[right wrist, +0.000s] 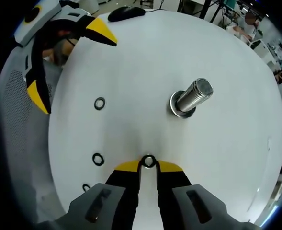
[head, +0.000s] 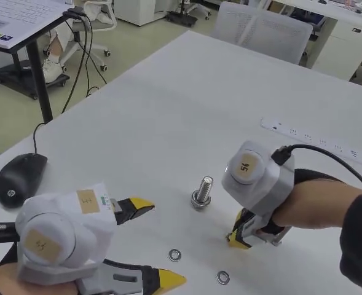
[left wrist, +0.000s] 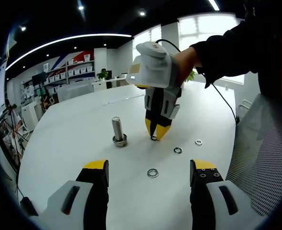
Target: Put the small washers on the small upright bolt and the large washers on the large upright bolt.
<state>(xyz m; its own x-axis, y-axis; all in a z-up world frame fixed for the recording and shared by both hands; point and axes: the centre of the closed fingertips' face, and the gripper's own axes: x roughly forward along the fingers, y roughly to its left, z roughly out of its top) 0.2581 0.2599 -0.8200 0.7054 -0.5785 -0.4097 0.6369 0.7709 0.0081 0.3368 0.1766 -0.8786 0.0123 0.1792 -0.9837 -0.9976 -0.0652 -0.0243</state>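
Observation:
A steel bolt [head: 203, 191] stands upright on the white table [head: 168, 110] with washers around its base. It also appears as the bolt [left wrist: 118, 131] and the bolt [right wrist: 191, 97]. My right gripper [head: 237, 239] points down at the table just right of the bolt, its yellow tips shut on a washer [right wrist: 149, 161] that rests on the surface. From the left gripper view, the right gripper [left wrist: 154, 134] holds that washer [left wrist: 153, 138]. Loose washers [head: 175, 254] [head: 223, 278] lie nearby. My left gripper [head: 156, 243] hovers open at the near left, holding nothing.
A black mouse [head: 19, 178] lies at the table's left edge. A white power strip [head: 316, 138] runs along the far right. A mesh chair [head: 260, 31] stands behind the table. More loose washers [right wrist: 99, 103] [right wrist: 98, 159] lie between the grippers.

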